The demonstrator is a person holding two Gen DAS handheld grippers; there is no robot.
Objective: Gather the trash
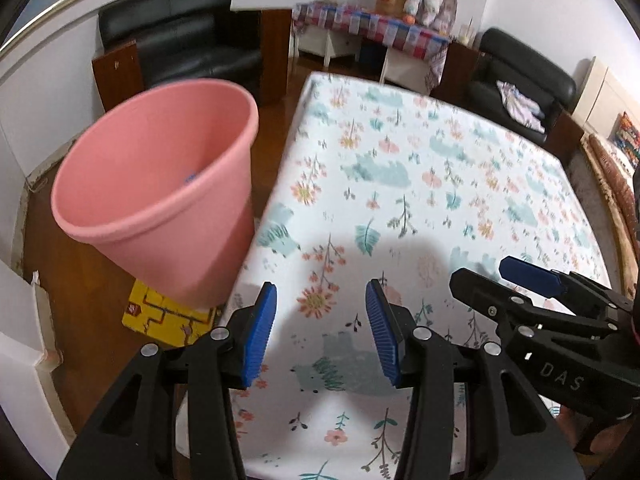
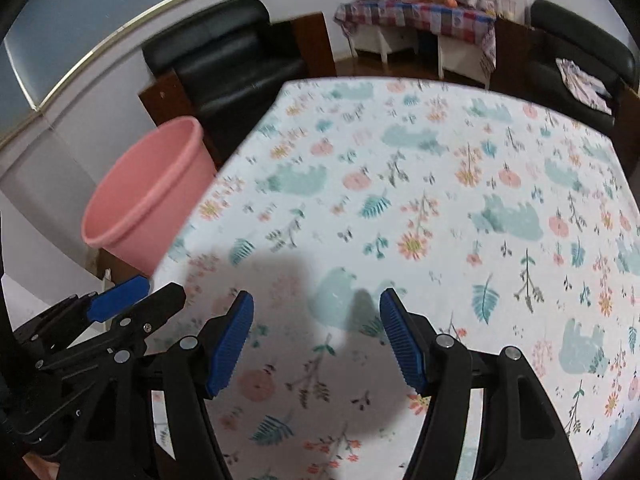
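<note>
A pink plastic bin (image 1: 160,196) stands on the wooden floor just left of the table's left edge; a small blue scrap shows deep inside it. In the right wrist view the pink bin (image 2: 148,196) sits at the left, partly hidden by the table. My left gripper (image 1: 320,328) hovers open over the near left part of the flowered tablecloth (image 1: 420,184), nothing between its blue pads. My right gripper (image 2: 316,340) is open too, empty, beside it over the cloth. Each gripper shows in the other's view: the right gripper (image 1: 516,280) and the left gripper (image 2: 136,296). No loose trash shows on the table.
A yellow printed box (image 1: 168,316) lies on the floor under the bin. Black armchairs (image 1: 188,36) stand behind the bin and at the far right (image 1: 520,76). A small table with a checked cloth (image 1: 368,28) stands at the back wall. White board panels (image 1: 24,344) lean at the left.
</note>
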